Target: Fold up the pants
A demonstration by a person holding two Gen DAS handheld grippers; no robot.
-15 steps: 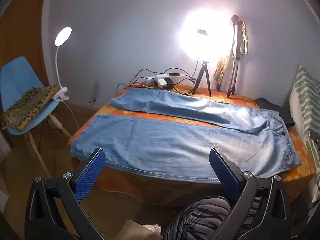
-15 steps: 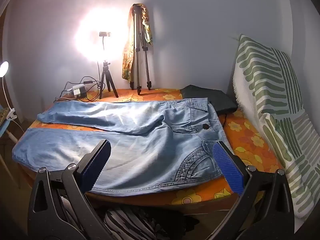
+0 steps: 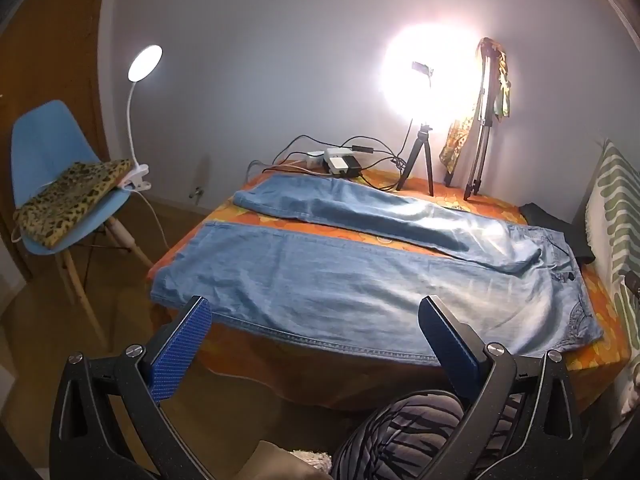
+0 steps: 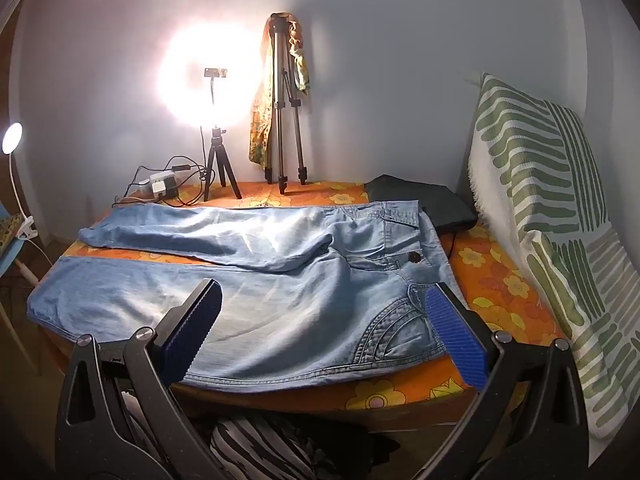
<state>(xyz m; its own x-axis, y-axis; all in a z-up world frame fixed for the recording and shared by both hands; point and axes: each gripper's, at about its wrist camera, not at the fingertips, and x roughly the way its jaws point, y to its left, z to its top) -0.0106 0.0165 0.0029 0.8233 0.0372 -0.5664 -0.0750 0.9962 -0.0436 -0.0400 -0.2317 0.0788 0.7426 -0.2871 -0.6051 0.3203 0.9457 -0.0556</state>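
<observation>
Light blue jeans lie spread flat on an orange flowered table cover. The two legs point left and lie apart, with the waistband and button at the right. My left gripper hovers open in front of the near leg's long edge, with nothing between its blue pads. My right gripper is open too, held above the seat and pocket area near the table's front edge, and touches nothing.
A ring light on a small tripod, a taller tripod and a power strip with cables stand at the back. A dark folded cloth lies beside the waistband. A blue chair stands left, a striped cushion right.
</observation>
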